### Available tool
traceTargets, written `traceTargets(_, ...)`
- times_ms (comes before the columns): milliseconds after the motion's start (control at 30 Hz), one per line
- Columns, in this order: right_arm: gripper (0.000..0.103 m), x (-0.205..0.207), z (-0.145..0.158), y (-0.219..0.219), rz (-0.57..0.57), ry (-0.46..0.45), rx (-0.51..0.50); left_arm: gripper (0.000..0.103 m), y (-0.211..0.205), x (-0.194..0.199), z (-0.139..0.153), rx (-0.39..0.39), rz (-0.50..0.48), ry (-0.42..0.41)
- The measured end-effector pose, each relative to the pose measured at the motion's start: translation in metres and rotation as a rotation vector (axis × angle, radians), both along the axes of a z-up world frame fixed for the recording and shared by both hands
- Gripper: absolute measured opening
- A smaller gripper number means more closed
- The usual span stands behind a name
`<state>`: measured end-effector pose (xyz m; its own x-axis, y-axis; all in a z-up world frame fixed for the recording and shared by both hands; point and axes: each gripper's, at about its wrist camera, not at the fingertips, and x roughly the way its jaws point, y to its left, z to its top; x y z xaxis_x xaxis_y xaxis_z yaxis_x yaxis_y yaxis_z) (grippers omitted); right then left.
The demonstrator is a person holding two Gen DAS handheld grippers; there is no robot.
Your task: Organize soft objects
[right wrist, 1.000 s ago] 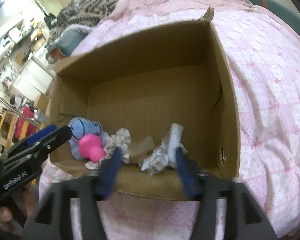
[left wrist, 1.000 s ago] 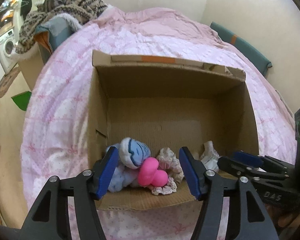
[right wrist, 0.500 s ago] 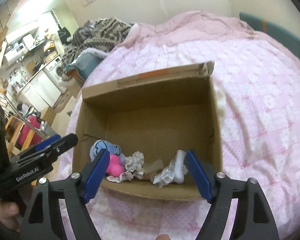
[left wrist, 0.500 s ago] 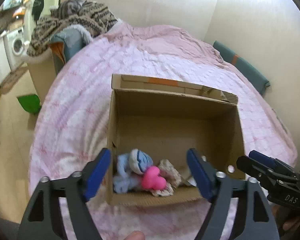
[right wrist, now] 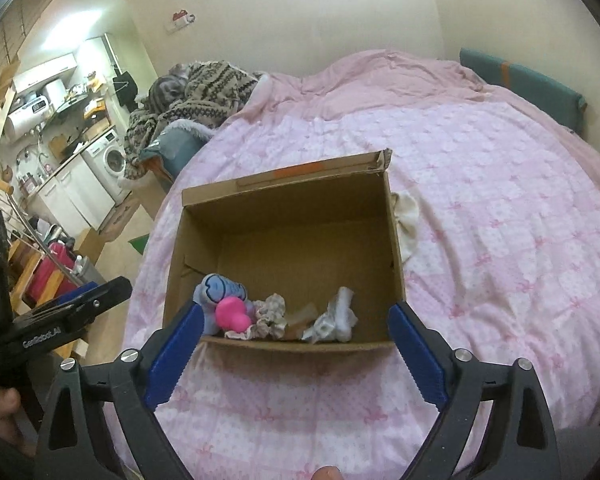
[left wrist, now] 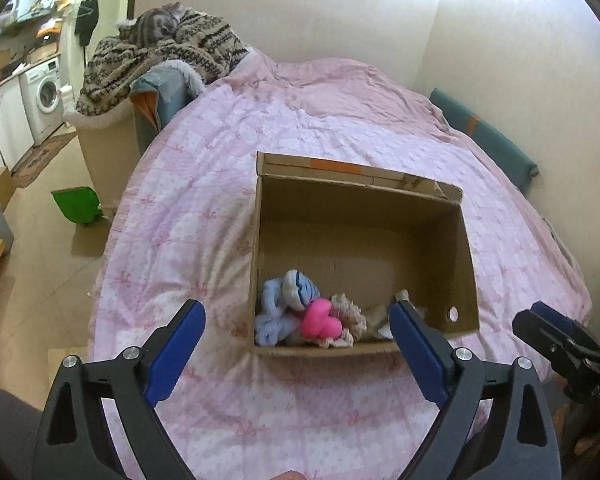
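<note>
An open cardboard box (left wrist: 466,264) (right wrist: 396,248) sits on a pink bed. Along its near wall lie a blue and white soft toy (left wrist: 296,292) (right wrist: 220,290), a bright pink soft toy (left wrist: 320,318) (right wrist: 232,314), a frilly beige scrunchie (left wrist: 350,318) (right wrist: 270,314) and a crumpled white cloth (right wrist: 336,318). My left gripper (left wrist: 296,350) is open and empty, held above the bed in front of the box. My right gripper (right wrist: 296,350) is open and empty, also in front of the box. A cream cloth (right wrist: 406,220) lies on the bed beside the box's right wall.
The pink quilted bedspread (left wrist: 204,216) (right wrist: 500,220) covers the bed. A patterned blanket pile (left wrist: 168,48) (right wrist: 196,92) sits at the bed's far left. A green dustpan (left wrist: 76,204) lies on the floor. A washing machine (left wrist: 44,96) stands at the left.
Both grippers have pulled back and up from the box; they now hang well in front of it. The soft items stay in the box.
</note>
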<state>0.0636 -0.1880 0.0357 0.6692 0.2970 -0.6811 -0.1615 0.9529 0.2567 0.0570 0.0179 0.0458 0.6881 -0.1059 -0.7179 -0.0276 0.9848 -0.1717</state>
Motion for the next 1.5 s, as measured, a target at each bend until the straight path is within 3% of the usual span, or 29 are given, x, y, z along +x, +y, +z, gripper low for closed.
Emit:
traceTargets(367, 0.103, -0.014, -0.032, 0.007, -0.040, -0.003, -0.059, 0.093, -0.002, -0.019, -0.022, 0.066, 0.029, 0.019)
traceTargets(1500, 0.103, -0.010, -0.038, 0.002, -0.072, -0.006, -0.034, 0.102, -0.004, -0.019, -0.029, 0.048, 0.001, 0.010)
